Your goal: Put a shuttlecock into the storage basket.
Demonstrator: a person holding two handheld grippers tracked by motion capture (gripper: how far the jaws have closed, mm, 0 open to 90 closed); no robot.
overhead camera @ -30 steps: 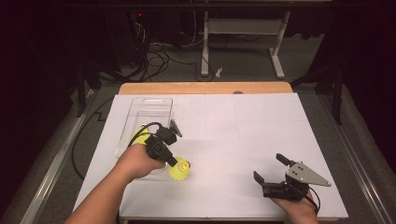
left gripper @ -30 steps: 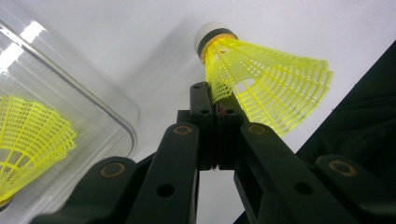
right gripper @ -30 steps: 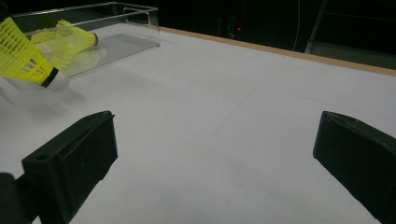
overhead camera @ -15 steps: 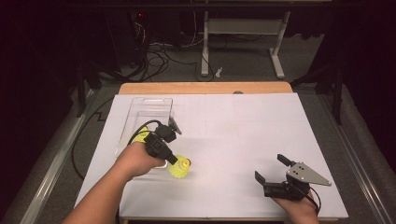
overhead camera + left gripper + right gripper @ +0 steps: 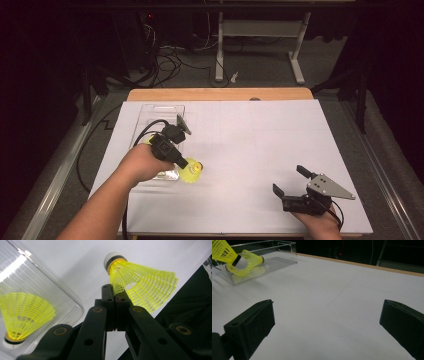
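Right gripper [image 5: 290, 182] idle at the near right edge of the worktop [image 5: 260, 145], jaws spread wide and holding nothing. Left gripper [image 5: 186, 164] clamped tight on the skirt of a yellow shuttlecock [image 5: 140, 283], white cork tip pointing away from the jaws, the catch sitting just off the near right corner of the clear bin [image 5: 150, 112]. Shifted slightly over the last second: hand and shuttlecock drawn a touch nearer the bin's near end, still outside its wall and low over the white sheet. Likely reading: a carry toward the bin, drop-off not yet made. Inside the bin, one more yellow shuttlecock [image 5: 23, 315], lying against the near wall with its cork toward the corner; far half of the bin bare as far as can be told. Beyond, wooden worktop edge and dark floor with cables.
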